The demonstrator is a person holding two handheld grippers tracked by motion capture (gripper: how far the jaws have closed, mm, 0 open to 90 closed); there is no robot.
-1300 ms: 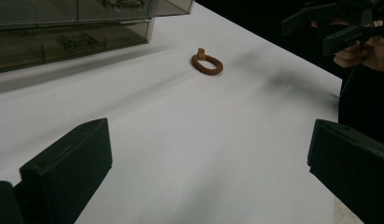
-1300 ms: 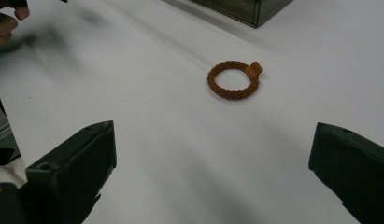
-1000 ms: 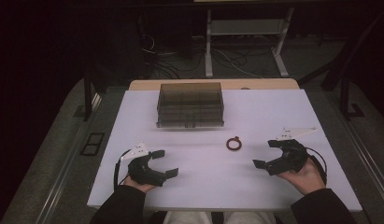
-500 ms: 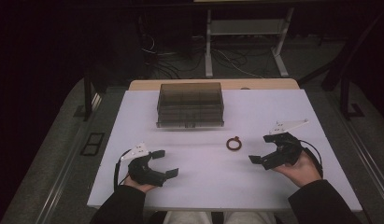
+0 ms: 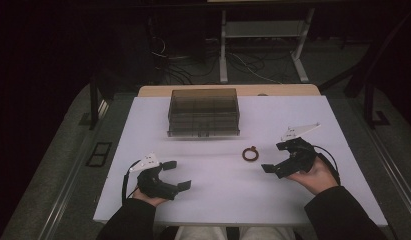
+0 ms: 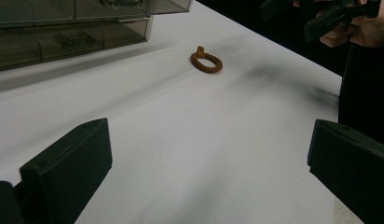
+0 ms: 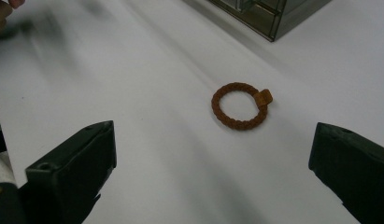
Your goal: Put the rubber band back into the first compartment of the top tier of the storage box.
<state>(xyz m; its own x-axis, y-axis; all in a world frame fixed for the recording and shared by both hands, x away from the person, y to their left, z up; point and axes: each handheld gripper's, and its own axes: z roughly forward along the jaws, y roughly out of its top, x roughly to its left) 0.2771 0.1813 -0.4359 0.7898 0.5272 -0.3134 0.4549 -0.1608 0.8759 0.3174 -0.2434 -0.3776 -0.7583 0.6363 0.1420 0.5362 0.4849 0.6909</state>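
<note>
I am holding my right gripper (image 5: 279, 157) just right of a small brown braided ring (image 5: 250, 153) that is lying flat on the white table (image 5: 218, 200), and my jaws are standing wide apart with nothing between them. In the right gripper view the ring (image 7: 239, 106) is sitting ahead of my jaws, roughly centred between them but apart from both, its little square knot pointing toward the smoky clear drawer box (image 7: 269, 14) at the far edge. I am keeping my left gripper (image 5: 175, 175) low near the front left of the table, well apart from the ring, and its jaws are gaping open too, gripping nothing. In the left gripper view the ring (image 6: 206, 60) is lying far ahead, the drawer box (image 6: 73, 28) is standing to its left, and my right hand (image 6: 362, 28) with its gripper is hanging above the table's far side. In the high view the drawer box (image 5: 203, 112) is resting near the table's back edge, behind the ring.
</note>
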